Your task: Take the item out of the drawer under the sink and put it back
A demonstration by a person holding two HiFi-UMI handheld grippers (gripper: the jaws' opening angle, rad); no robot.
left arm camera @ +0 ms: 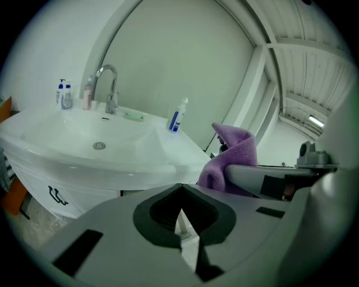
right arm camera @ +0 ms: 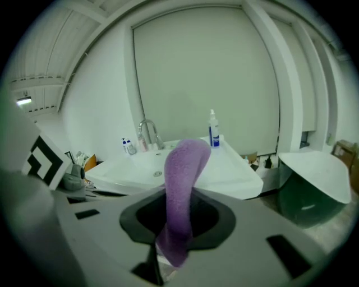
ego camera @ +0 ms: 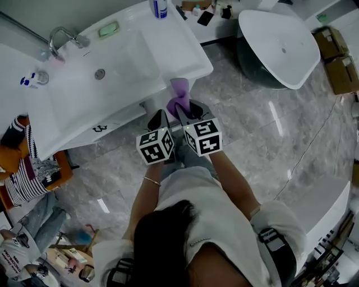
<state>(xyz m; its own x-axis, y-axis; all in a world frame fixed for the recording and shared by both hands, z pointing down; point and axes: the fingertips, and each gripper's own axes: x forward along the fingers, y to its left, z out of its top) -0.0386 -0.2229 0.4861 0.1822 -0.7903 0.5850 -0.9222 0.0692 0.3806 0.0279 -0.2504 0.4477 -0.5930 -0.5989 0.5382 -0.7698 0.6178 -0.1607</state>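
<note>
A purple towel [ego camera: 179, 96] [right arm camera: 185, 168] stands up out of my right gripper [ego camera: 183, 110] [right arm camera: 177, 208], whose jaws are shut on its lower part. In the left gripper view the same purple towel [left arm camera: 233, 157] shows to the right, above the right gripper's grey jaw. My left gripper [ego camera: 159, 116] [left arm camera: 180, 193] is beside it on the left, its jaws shut with nothing between them. Both grippers hang just off the front right corner of the white sink [ego camera: 67, 106]. Under the sink is the white cabinet front with a dark handle [ego camera: 100, 129] [left arm camera: 54, 195].
On the sink are a faucet [ego camera: 61, 36], a blue-and-white bottle [ego camera: 160, 8], a green soap [ego camera: 109, 29] and small bottles [ego camera: 29, 80]. A white bathtub [ego camera: 280, 45] and cardboard boxes [ego camera: 336, 61] are at the right. Striped cloth [ego camera: 28, 174] lies at the left.
</note>
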